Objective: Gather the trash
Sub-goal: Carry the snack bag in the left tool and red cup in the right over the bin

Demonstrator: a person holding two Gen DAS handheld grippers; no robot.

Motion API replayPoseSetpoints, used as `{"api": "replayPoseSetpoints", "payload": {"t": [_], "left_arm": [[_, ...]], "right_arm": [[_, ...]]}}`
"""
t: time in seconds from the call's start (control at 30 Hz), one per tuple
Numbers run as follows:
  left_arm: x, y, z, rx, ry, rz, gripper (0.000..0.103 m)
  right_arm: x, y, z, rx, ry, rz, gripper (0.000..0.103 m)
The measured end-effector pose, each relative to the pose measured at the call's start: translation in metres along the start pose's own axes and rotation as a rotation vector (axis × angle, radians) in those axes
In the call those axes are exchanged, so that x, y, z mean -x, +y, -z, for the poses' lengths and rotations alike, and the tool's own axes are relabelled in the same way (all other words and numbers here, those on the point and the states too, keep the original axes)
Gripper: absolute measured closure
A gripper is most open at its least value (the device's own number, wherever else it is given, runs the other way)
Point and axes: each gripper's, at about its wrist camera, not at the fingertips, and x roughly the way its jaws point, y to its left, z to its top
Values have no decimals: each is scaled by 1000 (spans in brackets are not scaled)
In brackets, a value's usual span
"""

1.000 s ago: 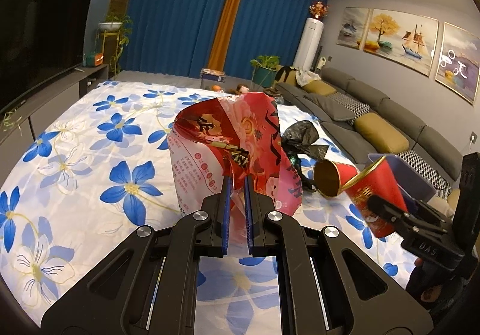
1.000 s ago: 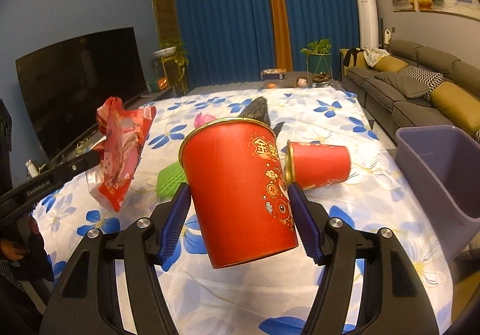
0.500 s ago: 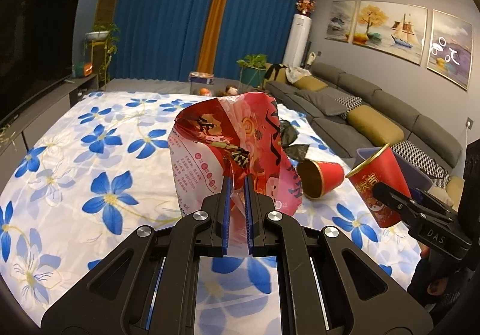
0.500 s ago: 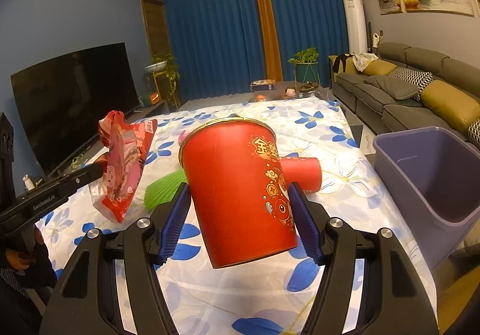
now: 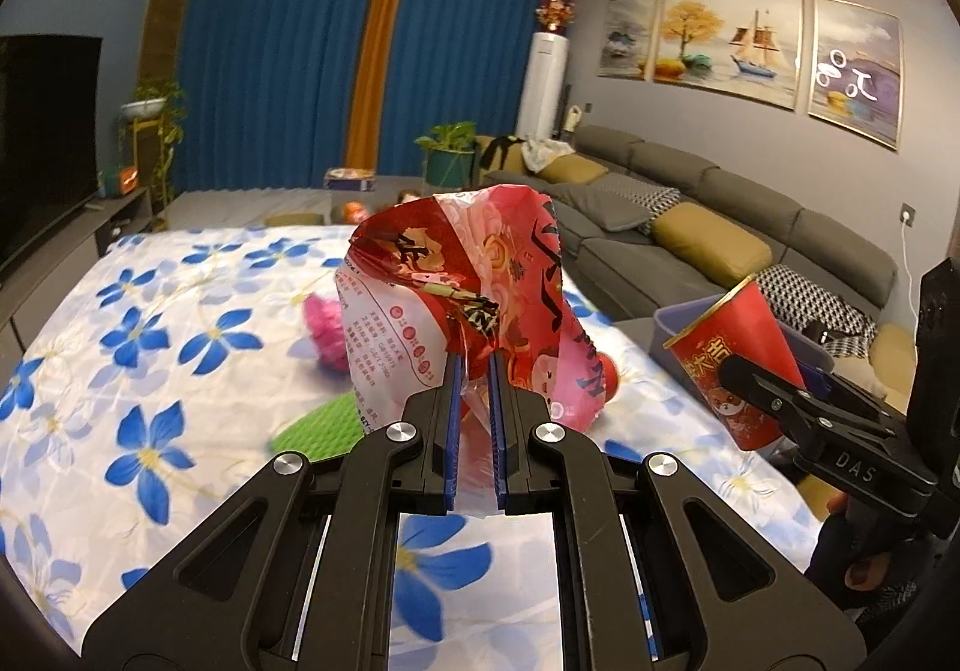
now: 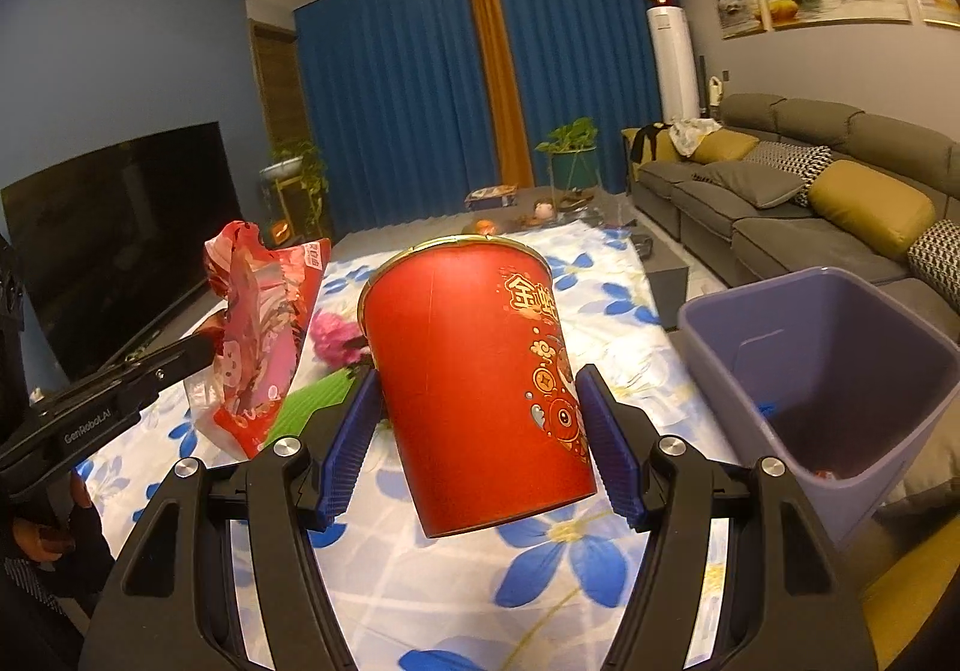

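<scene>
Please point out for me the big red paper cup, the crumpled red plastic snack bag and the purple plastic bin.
big red paper cup (image 6: 474, 389), right wrist view, side wall
crumpled red plastic snack bag (image 5: 480, 275), left wrist view, printed front
purple plastic bin (image 6: 840, 491), right wrist view, front wall

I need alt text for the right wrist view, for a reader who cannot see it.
The right gripper holds a red paper cup above a floral tablecloth, beside a purple bin. At left, the left gripper holds a red snack bag.

Landmark: table (image 6: 600, 275)
Bin (image 6: 840, 371): just beside its right edge
Sofa (image 6: 810, 191): right, behind the bin
Television (image 6: 114, 227): left
Curtains (image 6: 420, 101): behind, far end
Green mat (image 5: 324, 425): on it
</scene>
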Motion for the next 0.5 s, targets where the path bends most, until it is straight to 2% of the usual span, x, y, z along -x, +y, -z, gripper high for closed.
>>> {"api": "replayPoseSetpoints", "payload": {"t": [0.27,0.5], "left_arm": [[-14,-28,-11,-38,-6,47,95],[-31,-62,-24,-92,-14,107,95]], "right_arm": [[11,-25,-8,-38,-44,60,38],[18,-63,-17,-79,-84,148,38]]}}
